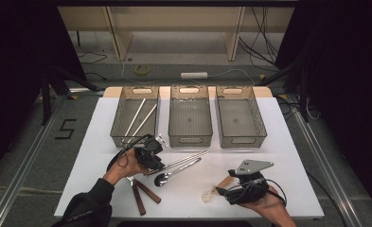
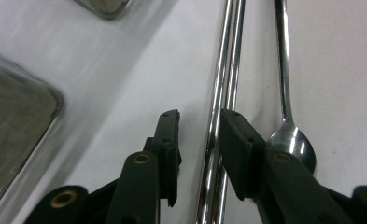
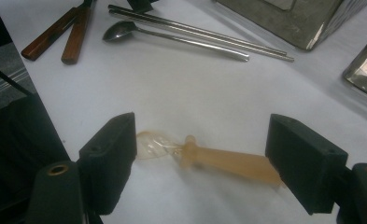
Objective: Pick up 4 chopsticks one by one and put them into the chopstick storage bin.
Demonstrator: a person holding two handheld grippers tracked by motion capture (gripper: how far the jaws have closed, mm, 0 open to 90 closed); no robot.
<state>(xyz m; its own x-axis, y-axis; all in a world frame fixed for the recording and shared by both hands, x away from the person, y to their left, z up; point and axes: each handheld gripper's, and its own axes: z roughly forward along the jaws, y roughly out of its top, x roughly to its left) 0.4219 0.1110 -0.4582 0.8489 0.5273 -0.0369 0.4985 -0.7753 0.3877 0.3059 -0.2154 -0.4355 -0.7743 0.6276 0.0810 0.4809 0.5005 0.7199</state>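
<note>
High view: left claw sits low over the near end of the pair of metal chopsticks, just in front of the left bin, which already holds pale chopsticks. This looks like sorting by type, so that bin is the likely target. A metal spoon lies alongside, and brown-handled utensils lie toward the desk's front-left corner. Right claw rests near the front edge over a translucent plastic spoon. Middle bin and right bin look bare.

Left gripper view: the jaws straddle the metal chopsticks. The right pad appears to touch and the left pad stands off with a gap, so the claw is narrowed but not pinching yet. It has both rods lined up to be taken together. The metal spoon lies just beside, outside the jaws.

Right gripper view: right claw is spread wide, its jaws flanking the plastic spoon lengthwise without contact, probably pre-positioned and waiting.
</note>
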